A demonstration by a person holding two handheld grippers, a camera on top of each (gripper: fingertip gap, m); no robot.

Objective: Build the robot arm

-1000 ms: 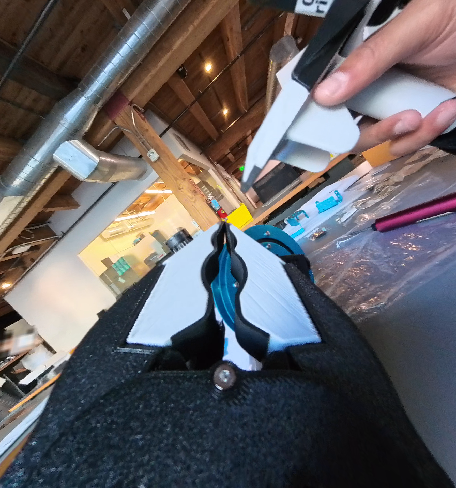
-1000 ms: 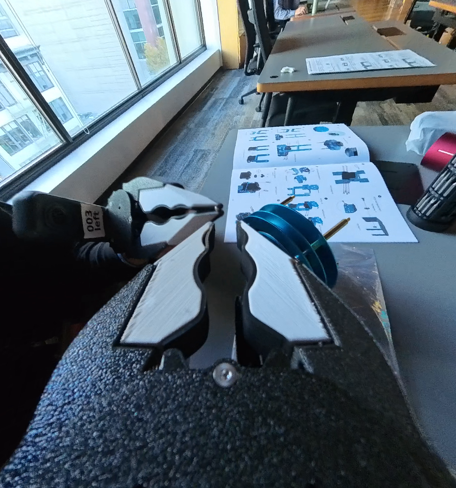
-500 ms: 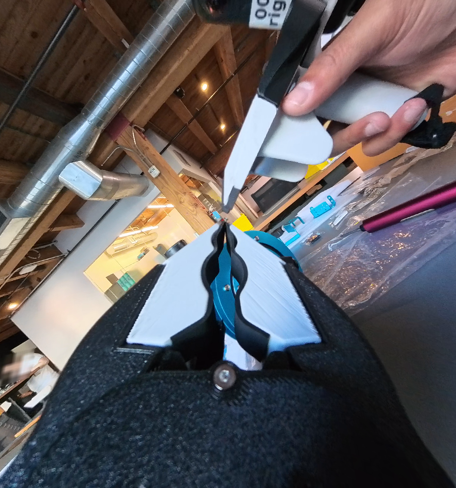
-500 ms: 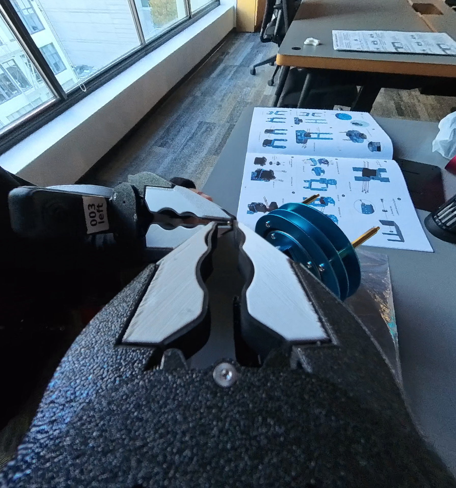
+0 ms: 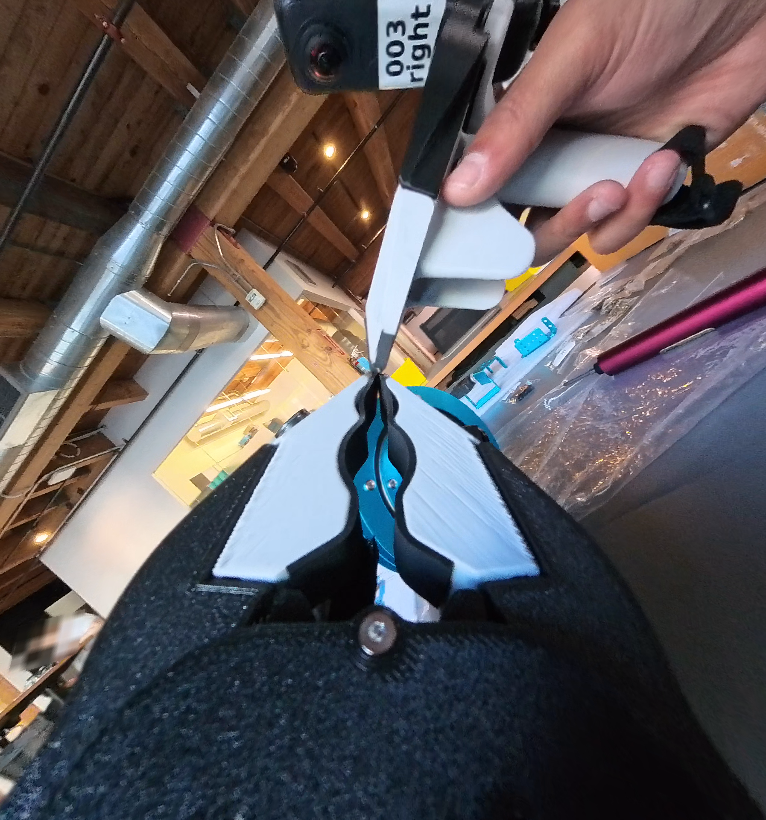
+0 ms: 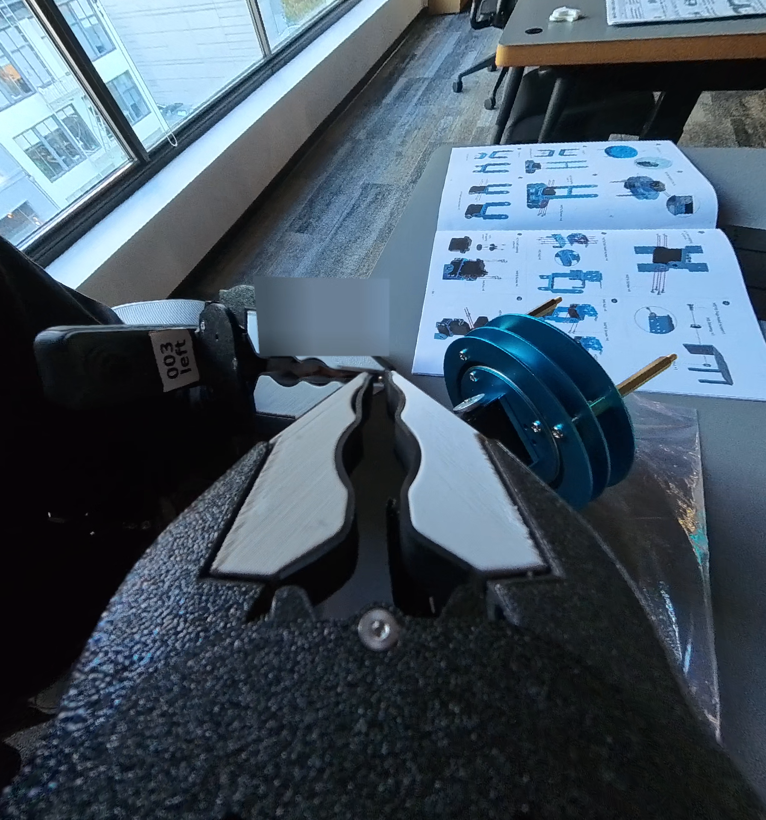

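My left gripper (image 5: pixel 377 382) has its jaws shut at the tips, held level above the table. My right gripper (image 6: pixel 376 377) comes down on it tip to tip, its jaws closed to a narrow gap. A tiny screw-like part (image 6: pixel 379 378) sits between the meeting tips. In the left wrist view the right gripper (image 5: pixel 379 355) hangs from above in a hand (image 5: pixel 638 88). A blue stacked-disc assembly (image 6: pixel 550 421) with brass standoffs (image 6: pixel 647 370) stands on edge just right of the tips, held by neither gripper. It also shows behind my left fingers (image 5: pixel 374 488).
A clear plastic bag (image 6: pixel 665 510) lies under the discs on the grey table (image 5: pixel 705 577). An open picture manual (image 6: pixel 638 275) lies beyond. A magenta screwdriver (image 5: pixel 705 319) and small blue parts (image 5: pixel 534 341) lie farther along the table. The table edge and floor are left of the manual. Only a small space, under 4 cm, lies between the two pairs of fingers. Left tips and right tips are each some 20 cm from the magenta screwdriver (image 5: pixel 705 319).
My right gripper's jaws have closed from wide open to a narrow gap. It has moved down onto the tip of the left gripper, which stayed shut.
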